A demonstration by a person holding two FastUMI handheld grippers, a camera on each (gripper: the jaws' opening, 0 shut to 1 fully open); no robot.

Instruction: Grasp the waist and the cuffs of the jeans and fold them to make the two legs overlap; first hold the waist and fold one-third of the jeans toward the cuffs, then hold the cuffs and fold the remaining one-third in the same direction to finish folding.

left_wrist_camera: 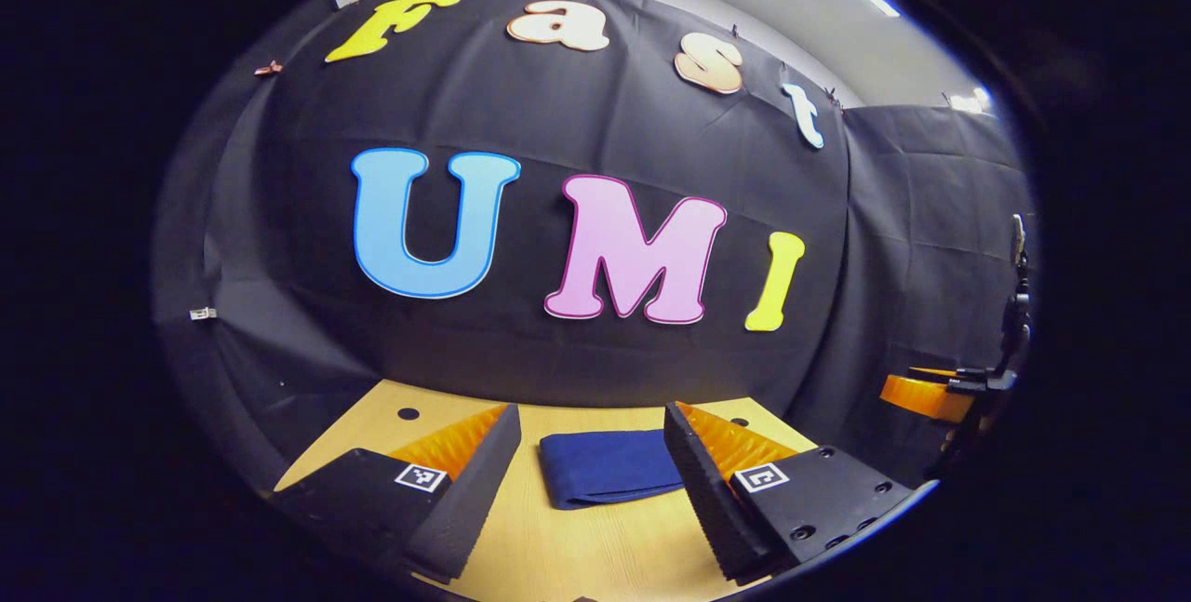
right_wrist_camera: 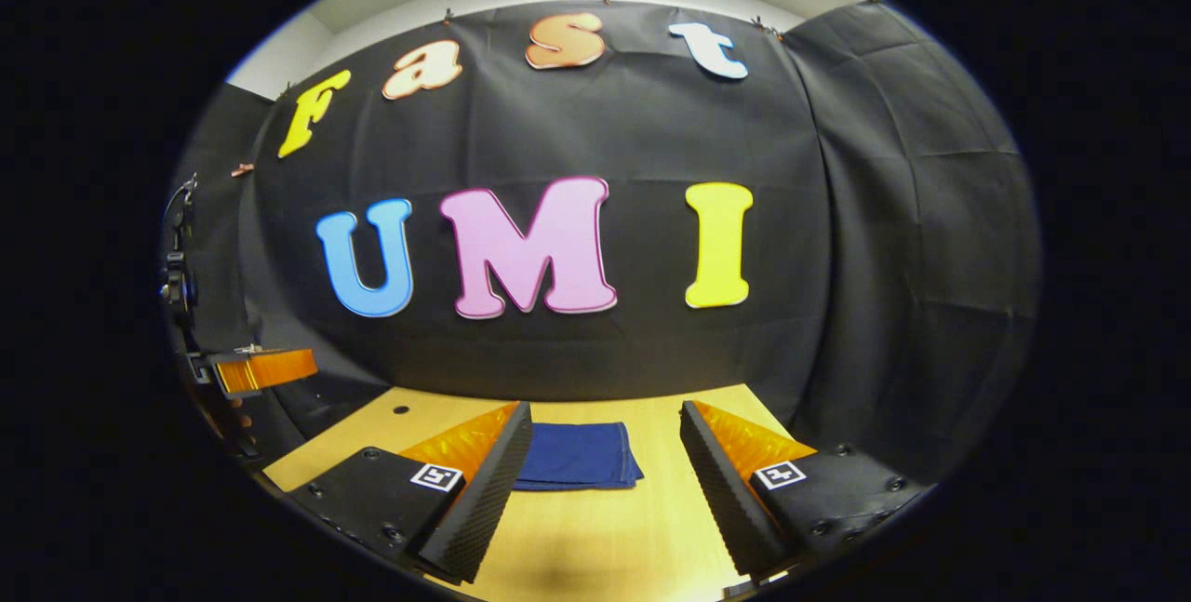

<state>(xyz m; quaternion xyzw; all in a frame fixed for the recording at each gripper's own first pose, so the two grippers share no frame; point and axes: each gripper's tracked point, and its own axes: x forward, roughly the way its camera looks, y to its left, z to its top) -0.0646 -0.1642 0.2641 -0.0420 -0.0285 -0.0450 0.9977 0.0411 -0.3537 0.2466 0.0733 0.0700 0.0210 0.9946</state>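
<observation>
Folded jeans flat on bench | left gripper jaws wide, holding nothing | right gripper jaws wide, above bench, apart from jeans

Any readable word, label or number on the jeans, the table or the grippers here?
No readable text.
Left gripper: square coded markers, a pattern, no words.
Right gripper: same kind of coded markers.
Folded jeans: no label in sight.
Table: bare wood.
</observation>
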